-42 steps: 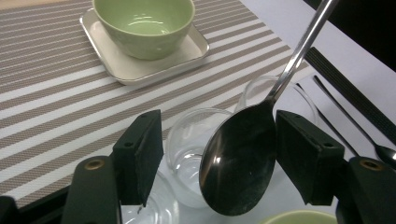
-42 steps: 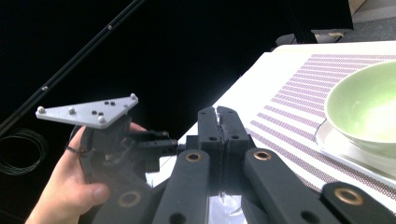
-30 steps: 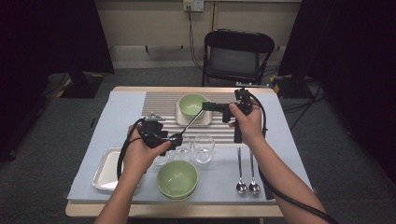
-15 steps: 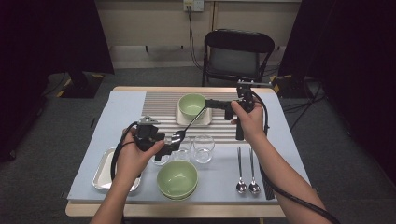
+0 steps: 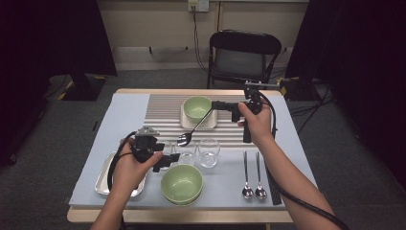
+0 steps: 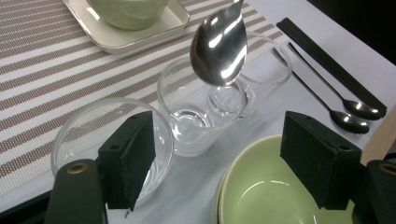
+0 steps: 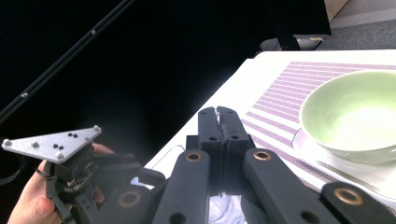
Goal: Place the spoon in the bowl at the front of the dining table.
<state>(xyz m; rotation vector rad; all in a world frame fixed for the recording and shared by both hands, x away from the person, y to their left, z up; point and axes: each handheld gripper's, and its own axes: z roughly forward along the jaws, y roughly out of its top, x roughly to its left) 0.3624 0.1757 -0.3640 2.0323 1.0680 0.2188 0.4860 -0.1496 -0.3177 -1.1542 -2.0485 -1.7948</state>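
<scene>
We note a table (image 5: pixel 122 110) covered by a pale blue cloth, with a striped mat (image 5: pixel 163 108) across its far half. On the mat stands a cream square tray (image 5: pixel 185 122) carrying a green bowl (image 5: pixel 197 106). At the near edge sits a stack of green bowls (image 5: pixel 182 183), and to its left a metal tray (image 5: pixel 103 179) partly under the person's left hand (image 5: pixel 128 167).

Three clear glasses stand in a row between the stack and the mat: the left glass (image 6: pixel 79 135), the middle glass (image 6: pixel 196 109) and the right glass (image 5: pixel 208 152).

The right gripper (image 5: pixel 214 105) is held above the far bowl; in the right gripper view its jaws are pressed together on the handle of a spoon (image 5: pixel 191 131). The spoon slants down toward the person, and its bowl hangs just above the middle glass, without touching the rim as far as we can tell.

The left gripper (image 6: pixel 219 163) is held low, its jaws spread wide and gripping nothing; the left jaw overlaps the left glass, the right jaw sits over the green stack.

Two more spoons (image 5: pixel 253 172) lie side by side at the right, beside black chopsticks (image 5: pixel 269 182).
</scene>
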